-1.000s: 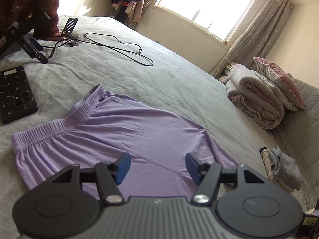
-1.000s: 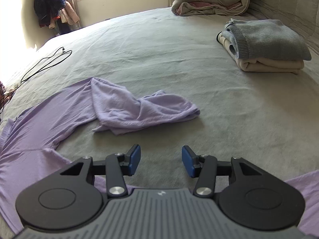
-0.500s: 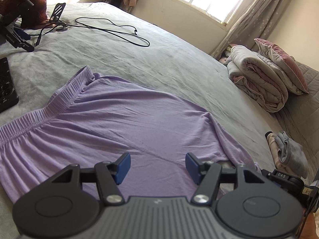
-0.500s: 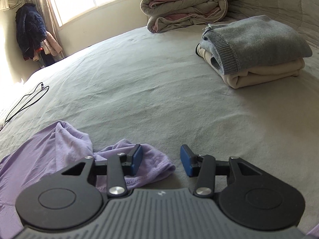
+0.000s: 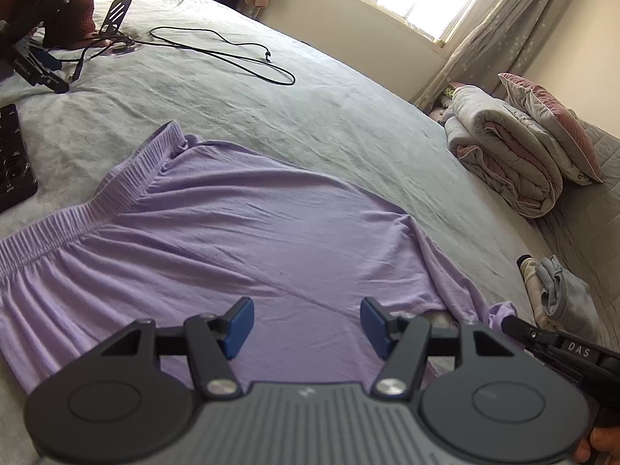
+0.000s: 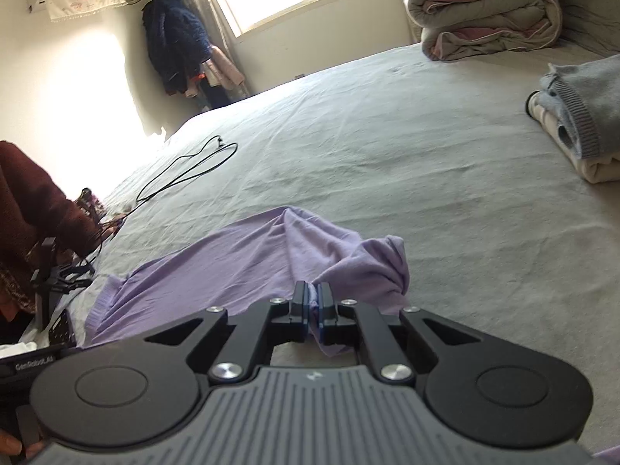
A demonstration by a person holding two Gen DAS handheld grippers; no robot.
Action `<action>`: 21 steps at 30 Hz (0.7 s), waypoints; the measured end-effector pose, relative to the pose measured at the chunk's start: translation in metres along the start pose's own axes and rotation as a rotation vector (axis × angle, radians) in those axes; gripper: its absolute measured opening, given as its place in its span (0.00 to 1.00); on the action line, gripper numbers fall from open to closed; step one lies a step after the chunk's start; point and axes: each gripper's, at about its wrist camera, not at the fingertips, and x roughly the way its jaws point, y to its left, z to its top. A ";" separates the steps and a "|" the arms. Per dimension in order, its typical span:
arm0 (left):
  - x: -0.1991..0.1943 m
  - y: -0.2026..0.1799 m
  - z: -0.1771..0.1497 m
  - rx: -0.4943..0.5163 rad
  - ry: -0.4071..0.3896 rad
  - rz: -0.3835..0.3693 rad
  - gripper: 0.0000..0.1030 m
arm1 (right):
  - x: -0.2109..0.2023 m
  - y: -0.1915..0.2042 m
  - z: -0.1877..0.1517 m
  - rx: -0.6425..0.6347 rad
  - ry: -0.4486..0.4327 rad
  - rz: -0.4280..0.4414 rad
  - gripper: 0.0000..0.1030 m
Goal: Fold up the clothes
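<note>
Lilac trousers (image 5: 240, 232) lie spread on the grey bed, elastic waistband (image 5: 97, 201) to the left, one leg trailing right. My left gripper (image 5: 306, 327) is open and empty, hovering over the trousers' near part. My right gripper (image 6: 314, 302) is shut on the bunched end of the lilac trouser leg (image 6: 364, 263), lifting it a little off the bed. The right gripper's body also shows at the lower right of the left wrist view (image 5: 562, 348).
A black cable (image 5: 232, 54) runs across the far bed. A black phone (image 5: 11, 162) lies at the left edge. Folded grey and cream clothes (image 6: 581, 128) sit to the right. A rolled duvet (image 6: 484, 7) and pillow (image 5: 550, 124) lie by the headboard. A person in brown (image 6: 23, 201) is at the left.
My right gripper moved down onto the trouser leg's end and closed on it. My left gripper shifted slightly over the trousers and stayed open.
</note>
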 end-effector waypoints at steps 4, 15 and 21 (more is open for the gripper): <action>0.002 0.000 -0.001 0.002 0.009 0.002 0.60 | 0.010 0.020 -0.012 -0.088 0.066 0.010 0.10; 0.001 0.004 0.001 -0.024 0.014 -0.010 0.60 | -0.005 0.007 -0.003 -0.068 -0.042 -0.064 0.44; 0.003 0.003 0.000 -0.016 0.019 -0.007 0.60 | -0.003 -0.015 0.001 -0.035 -0.083 -0.135 0.44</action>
